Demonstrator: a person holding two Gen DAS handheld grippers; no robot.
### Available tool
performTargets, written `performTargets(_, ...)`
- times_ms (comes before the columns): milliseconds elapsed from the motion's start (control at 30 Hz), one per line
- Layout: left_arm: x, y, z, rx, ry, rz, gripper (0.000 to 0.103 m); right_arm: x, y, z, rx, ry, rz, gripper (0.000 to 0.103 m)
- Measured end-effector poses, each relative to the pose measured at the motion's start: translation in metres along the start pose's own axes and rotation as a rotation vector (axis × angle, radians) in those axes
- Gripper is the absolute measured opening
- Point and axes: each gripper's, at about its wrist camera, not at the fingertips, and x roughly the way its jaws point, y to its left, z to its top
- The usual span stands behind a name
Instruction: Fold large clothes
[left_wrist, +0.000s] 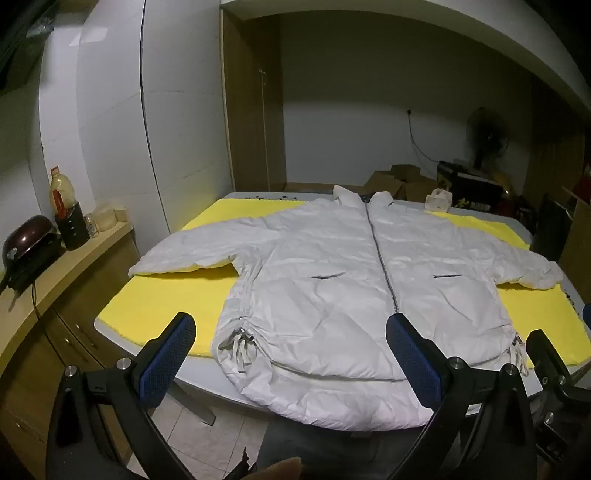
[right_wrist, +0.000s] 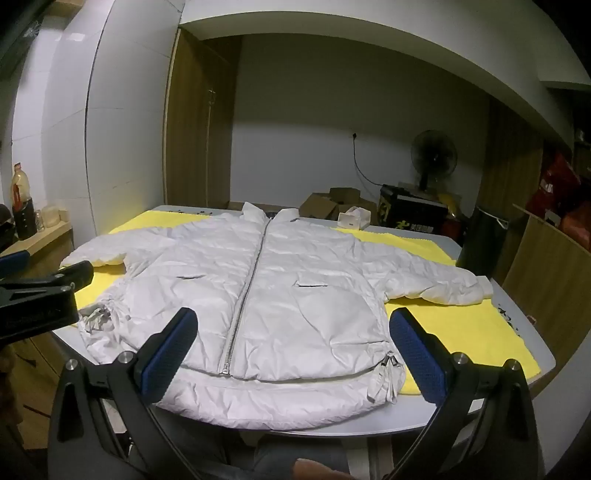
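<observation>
A large white puffer jacket lies flat, front up and zipped, on a yellow mat on a grey table. Both sleeves are spread outward. Its hem hangs over the near table edge. It also shows in the right wrist view. My left gripper is open and empty, held above the near hem, left of the zipper. My right gripper is open and empty, above the hem near the zipper end. The left gripper's finger shows at the left of the right wrist view.
A wooden counter with a bottle, jars and a dark pot stands left of the table. Cardboard boxes, a black fan and a tissue box stand behind the table. A wooden panel stands at the right.
</observation>
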Motion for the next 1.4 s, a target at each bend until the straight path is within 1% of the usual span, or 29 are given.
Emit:
performTargets(267, 0.002, 0.000, 0.000, 0.002, 0.012, -0.003, 0.103, -0.001, 0.000, 0.000, 0.000, -0.002, 0.005, 0.103)
performTargets(567, -0.003, 0.012, 0.001, -0.005, 0.019, -0.009, 0.103, 0.000, 0.001, 0.000, -0.010, 0.009, 0.000, 0.103)
performTargets(633, 0.004, 0.000, -0.011, -0.002, 0.018, -0.005, 0.103, -0.001, 0.000, 0.000, -0.013, 0.009, -0.002, 0.103)
performTargets(767, 0.005, 0.000, -0.012, -0.004, 0.017, -0.004, 0.103, 0.002, 0.005, 0.002, -0.013, 0.014, -0.005, 0.103)
performTargets(900, 0.006, 0.001, -0.012, -0.004, 0.020, -0.005, 0.103, 0.004, -0.003, -0.004, -0.004, 0.029, -0.009, 0.103)
performTargets(1400, 0.007, -0.002, -0.014, -0.006, 0.028, -0.003, 0.103, 0.008, 0.001, -0.003, 0.007, 0.052, -0.008, 0.103)
